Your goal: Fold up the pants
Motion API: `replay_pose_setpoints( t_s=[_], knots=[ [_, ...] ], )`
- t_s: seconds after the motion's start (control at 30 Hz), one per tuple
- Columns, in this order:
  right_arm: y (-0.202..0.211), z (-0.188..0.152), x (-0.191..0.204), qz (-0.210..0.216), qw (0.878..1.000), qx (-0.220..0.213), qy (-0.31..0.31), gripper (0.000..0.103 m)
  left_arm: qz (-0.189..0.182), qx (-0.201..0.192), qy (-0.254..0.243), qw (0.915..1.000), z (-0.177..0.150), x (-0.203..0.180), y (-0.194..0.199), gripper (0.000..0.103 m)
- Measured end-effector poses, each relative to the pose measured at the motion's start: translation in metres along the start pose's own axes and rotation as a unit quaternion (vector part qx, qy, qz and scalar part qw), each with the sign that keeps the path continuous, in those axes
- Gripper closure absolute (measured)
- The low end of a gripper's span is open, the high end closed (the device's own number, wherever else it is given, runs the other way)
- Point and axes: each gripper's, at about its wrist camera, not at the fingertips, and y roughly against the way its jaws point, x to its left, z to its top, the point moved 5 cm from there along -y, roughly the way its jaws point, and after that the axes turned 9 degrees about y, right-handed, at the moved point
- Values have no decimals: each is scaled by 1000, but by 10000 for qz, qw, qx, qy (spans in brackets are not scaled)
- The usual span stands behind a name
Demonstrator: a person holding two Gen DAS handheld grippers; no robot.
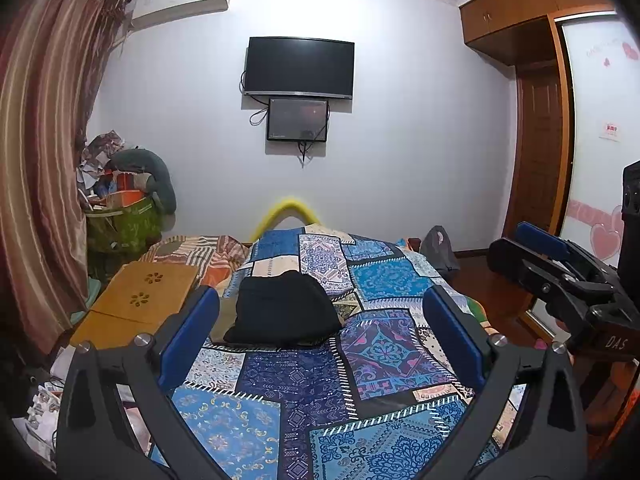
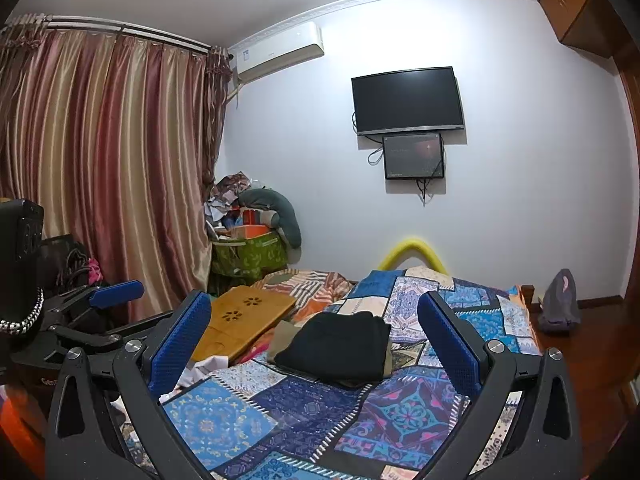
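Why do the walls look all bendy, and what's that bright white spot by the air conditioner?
Left wrist view: the fisheye lens bows the curtain and wardrobe inward, with dark rounded corners. Right wrist view: the same bending, plus lamp glare washing out the wall beside the air conditioner; the black pants stay sharp.

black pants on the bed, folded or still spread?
Folded. The black pants lie as a compact stacked rectangle on the patchwork bedspread, no legs spread out. Both hand-held grippers are open and clear of them.
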Motion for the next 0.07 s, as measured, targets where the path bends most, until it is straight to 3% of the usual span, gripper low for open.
replay_pose_setpoints(
  t_s=[0.07],
  knots=[
    [-1, 0, 0, 9, 10000, 21, 0, 0, 19, 2, -16, 10000, 0, 0, -1, 0]
  ],
)
